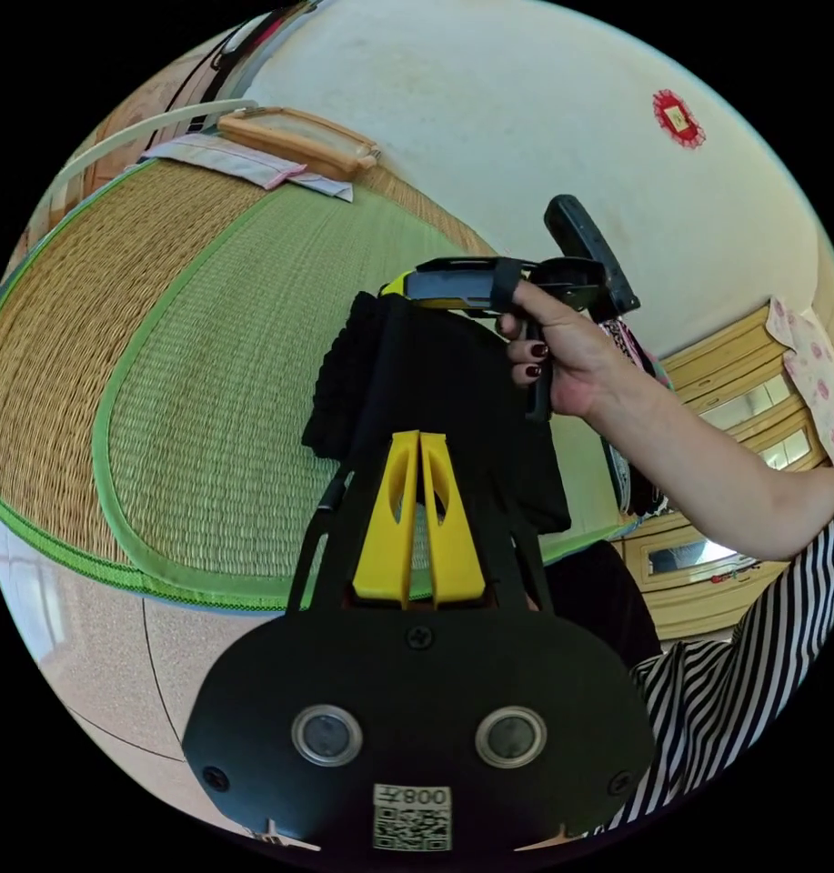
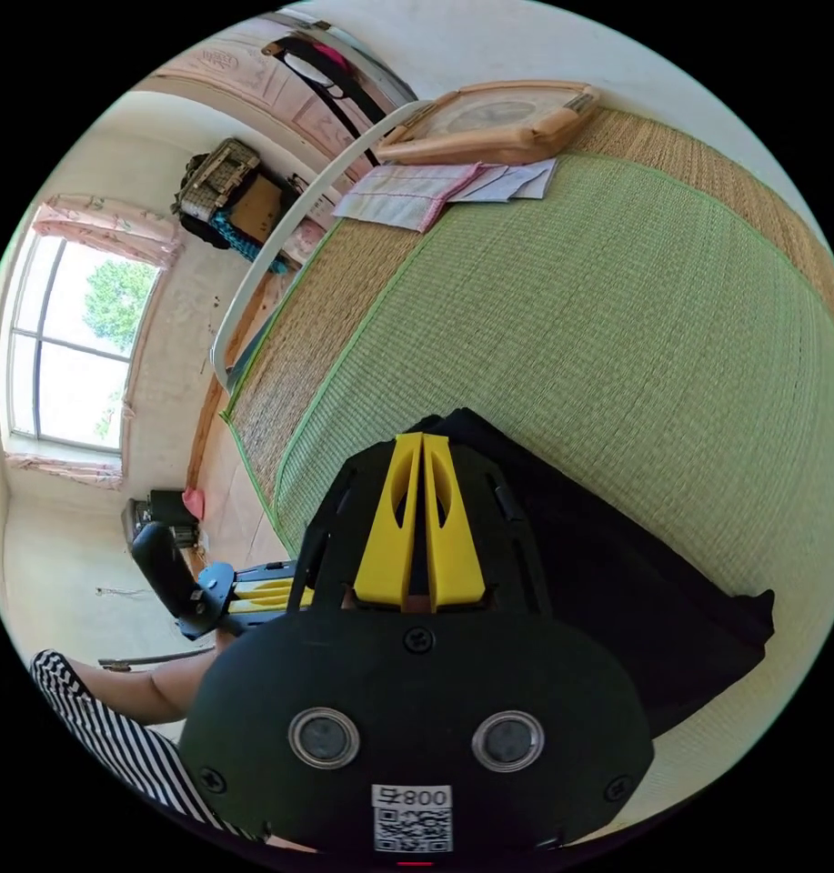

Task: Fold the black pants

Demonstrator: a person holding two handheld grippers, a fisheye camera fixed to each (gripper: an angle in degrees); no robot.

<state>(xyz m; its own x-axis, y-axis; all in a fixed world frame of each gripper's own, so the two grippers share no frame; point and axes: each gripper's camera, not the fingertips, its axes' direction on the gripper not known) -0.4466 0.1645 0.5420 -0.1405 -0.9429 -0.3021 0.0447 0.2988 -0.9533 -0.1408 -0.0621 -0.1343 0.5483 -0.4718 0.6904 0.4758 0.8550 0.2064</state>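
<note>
Green mat [image 2: 617,300], black pants [image 2: 617,582], wooden tray [image 2: 489,118]

Matt black cloth pants [image 2: 607,582] lie on a rough woven green straw mat [image 2: 617,318]; smooth yellow plastic tongs [image 1: 420,509].

Colours and patterns before you

You see black pants [image 1: 435,382] on a green woven mat [image 1: 216,364], yellow jaws on your left gripper [image 1: 420,438], and a black-and-white striped sleeve [image 1: 744,655].

One black pants [image 1: 453,400], two grippers (yellow-jawed) [image 1: 420,446] [image 2: 423,450], one mat [image 1: 207,382].
</note>
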